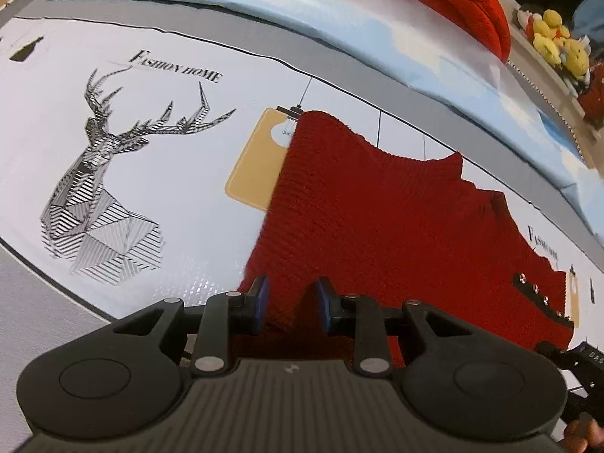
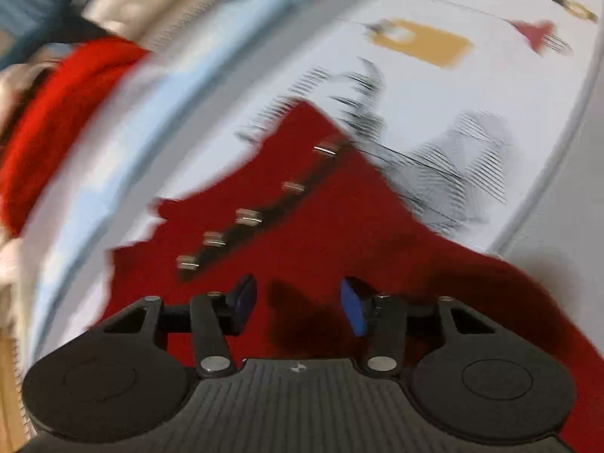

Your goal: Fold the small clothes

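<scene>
We hold the left gripper (image 1: 290,304) narrowly parted astride the red knit sweater's (image 1: 377,226) edge; grip unclear. Right gripper (image 2: 298,309) gapes empty above it.

A: My right wrist view is smeared; the studs (image 2: 249,216) on the red sweater (image 2: 339,226) are streaks.

B: And my left gripper (image 1: 290,302) hides the sweater's near edge.

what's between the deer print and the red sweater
In the left wrist view, a tan tag print on the sheet lies between deer print and red sweater.
</scene>
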`<state>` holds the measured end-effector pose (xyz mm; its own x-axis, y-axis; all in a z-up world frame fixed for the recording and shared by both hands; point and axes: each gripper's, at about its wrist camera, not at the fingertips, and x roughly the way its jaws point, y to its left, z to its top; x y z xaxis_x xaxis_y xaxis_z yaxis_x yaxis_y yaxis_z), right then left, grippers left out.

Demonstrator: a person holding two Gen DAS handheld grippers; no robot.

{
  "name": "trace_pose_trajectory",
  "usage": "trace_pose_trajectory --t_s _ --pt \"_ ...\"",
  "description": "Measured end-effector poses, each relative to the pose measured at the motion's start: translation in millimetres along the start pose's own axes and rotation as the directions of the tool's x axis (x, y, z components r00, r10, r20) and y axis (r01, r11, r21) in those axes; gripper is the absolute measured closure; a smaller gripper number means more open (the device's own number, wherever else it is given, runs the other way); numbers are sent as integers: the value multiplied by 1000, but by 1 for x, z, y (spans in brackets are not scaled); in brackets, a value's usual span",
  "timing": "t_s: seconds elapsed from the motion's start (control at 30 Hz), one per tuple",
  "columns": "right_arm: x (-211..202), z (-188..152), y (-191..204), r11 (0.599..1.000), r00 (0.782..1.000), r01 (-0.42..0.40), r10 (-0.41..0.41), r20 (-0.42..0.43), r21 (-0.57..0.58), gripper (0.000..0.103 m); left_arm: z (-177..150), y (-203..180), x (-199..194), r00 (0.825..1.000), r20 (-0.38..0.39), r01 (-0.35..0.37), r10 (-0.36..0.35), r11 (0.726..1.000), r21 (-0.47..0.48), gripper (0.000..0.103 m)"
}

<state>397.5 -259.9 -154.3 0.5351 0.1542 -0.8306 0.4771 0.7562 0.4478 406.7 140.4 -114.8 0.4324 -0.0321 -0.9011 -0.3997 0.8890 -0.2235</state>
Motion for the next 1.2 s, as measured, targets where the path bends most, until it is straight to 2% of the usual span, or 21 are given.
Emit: trace_pose_trajectory --t_s 0.13,0.33,0.43,0.5,0.57,0.6,0.67,0.77,0.93,1.03,1.13,1.17,1.2 --pt "-14 4 2 1000 1000 1 -1 12 -30 56 6 3 -21 999 24 29 -29 1000 -9 73" --pt "-61 16 13 998 996 -33 38 78 -55 56 16 8 -77 990 135 28 -34 999 40 73" --pt "-90 25 18 994 987 -43 58 150 -103 56 14 10 -106 976 216 13 -35 995 98 73" --pt "-116 29 20 986 975 -51 83 204 -156 56 7 13 -128 952 306 -17 -30 989 150 73" --pt "-144 30 18 979 961 -65 113 251 -191 56 -10 16 -149 919 395 -84 -13 970 227 73" --pt "-159 33 16 978 954 -80 131 270 -194 56 -19 19 -159 909 417 -111 -5 961 254 73" --pt "-197 32 7 974 934 -116 174 312 -196 56 -34 32 -184 907 420 -103 -18 959 262 73" --pt "-253 21 -10 968 919 -117 191 346 -224 55 -54 51 -224 911 408 -61 -61 958 279 73" --pt "-329 -21 -61 917 906 -123 260 335 -379 52 -121 66 -291 884 446 -48 -141 921 387 73" --pt "-351 -56 -103 901 905 -128 277 322 -415 52 -175 74 -309 877 445 -35 -183 898 438 73" --pt "-354 -94 -140 894 907 -111 270 322 -435 52 -230 79 -309 880 432 -40 -198 875 483 73" --pt "-350 -106 -150 894 912 -103 259 317 -436 52 -246 81 -307 883 425 -39 -200 870 492 73" --pt "-346 -114 -159 900 927 -88 230 295 -427 51 -262 84 -303 886 416 -34 -202 869 494 73"
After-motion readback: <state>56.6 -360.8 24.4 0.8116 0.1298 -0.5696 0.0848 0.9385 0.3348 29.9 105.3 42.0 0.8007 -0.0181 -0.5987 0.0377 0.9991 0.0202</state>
